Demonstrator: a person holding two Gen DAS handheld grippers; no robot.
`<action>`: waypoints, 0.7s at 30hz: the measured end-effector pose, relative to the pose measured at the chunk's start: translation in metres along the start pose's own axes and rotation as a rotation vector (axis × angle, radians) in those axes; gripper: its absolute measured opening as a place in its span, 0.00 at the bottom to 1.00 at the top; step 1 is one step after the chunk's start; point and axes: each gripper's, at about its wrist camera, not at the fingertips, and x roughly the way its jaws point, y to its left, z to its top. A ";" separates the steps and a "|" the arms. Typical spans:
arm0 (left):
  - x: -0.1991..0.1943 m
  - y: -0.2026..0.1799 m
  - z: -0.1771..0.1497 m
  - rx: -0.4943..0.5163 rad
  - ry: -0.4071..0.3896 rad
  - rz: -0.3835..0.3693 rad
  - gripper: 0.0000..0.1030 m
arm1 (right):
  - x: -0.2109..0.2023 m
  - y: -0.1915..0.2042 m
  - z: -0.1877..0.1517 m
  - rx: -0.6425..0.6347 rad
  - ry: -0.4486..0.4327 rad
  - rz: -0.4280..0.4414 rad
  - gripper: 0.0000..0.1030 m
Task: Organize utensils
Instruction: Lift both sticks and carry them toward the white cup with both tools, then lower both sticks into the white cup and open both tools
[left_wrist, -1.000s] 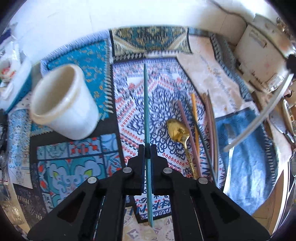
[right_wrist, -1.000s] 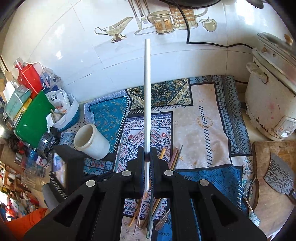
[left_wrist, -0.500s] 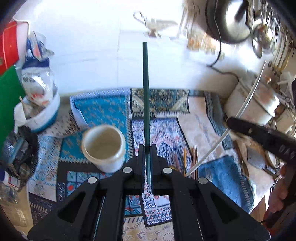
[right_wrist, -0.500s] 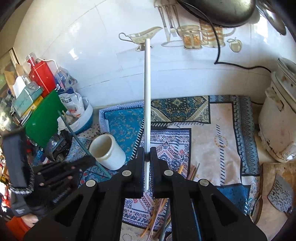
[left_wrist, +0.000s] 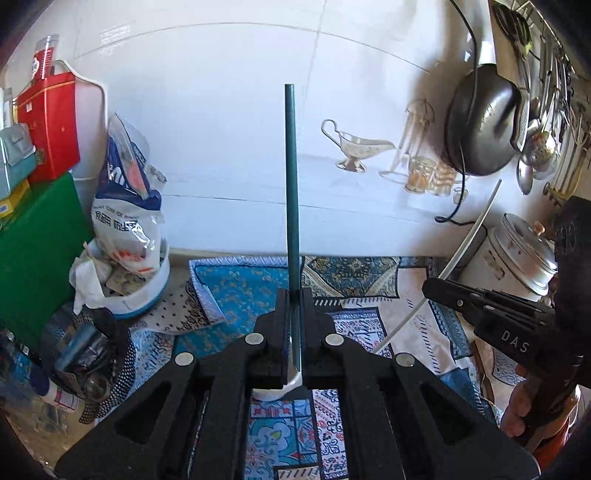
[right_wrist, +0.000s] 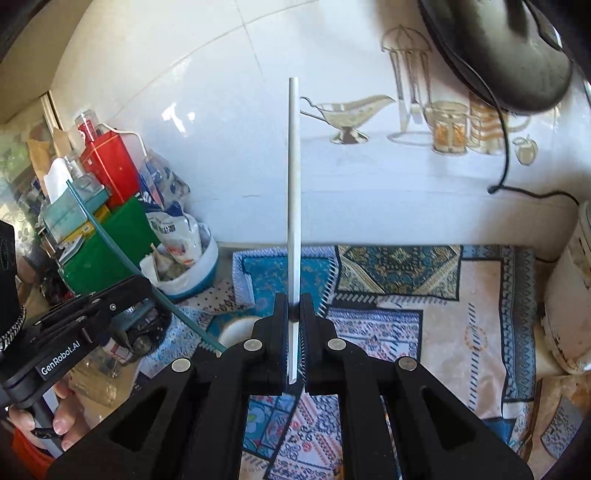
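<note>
My left gripper (left_wrist: 294, 295) is shut on a dark green chopstick (left_wrist: 291, 184) that stands upright against the white wall. My right gripper (right_wrist: 294, 302) is shut on a white chopstick (right_wrist: 294, 184), also upright. The white cup (right_wrist: 236, 330) sits on the patterned mats just below both grippers; in the left wrist view only a bit of its rim (left_wrist: 271, 395) shows under the jaws. In the right wrist view the left gripper (right_wrist: 162, 291) is at the left, its green chopstick (right_wrist: 107, 240) angled down toward the cup. The right gripper (left_wrist: 428, 286) shows at the right of the left wrist view.
Patterned mats (right_wrist: 399, 266) cover the counter. A white and blue bowl with bags (left_wrist: 136, 291), a green board (left_wrist: 33, 251) and a red tin (left_wrist: 48, 125) crowd the left. A rice cooker (left_wrist: 517, 258) stands at the right, a black pan (left_wrist: 480, 122) hangs on the wall.
Both grippers have tilted up from the mats toward the wall, each still holding its chopstick, and have closed in over the cup. The utensils lying on the mat have left view.
</note>
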 end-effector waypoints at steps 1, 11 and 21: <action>0.001 0.003 0.001 -0.001 -0.001 0.004 0.02 | 0.003 0.003 0.003 -0.004 -0.003 0.006 0.05; 0.036 0.030 -0.004 -0.014 0.064 0.019 0.02 | 0.055 0.032 0.010 -0.044 0.035 0.051 0.05; 0.087 0.048 -0.032 -0.039 0.177 0.022 0.02 | 0.113 0.038 -0.017 -0.060 0.180 0.014 0.05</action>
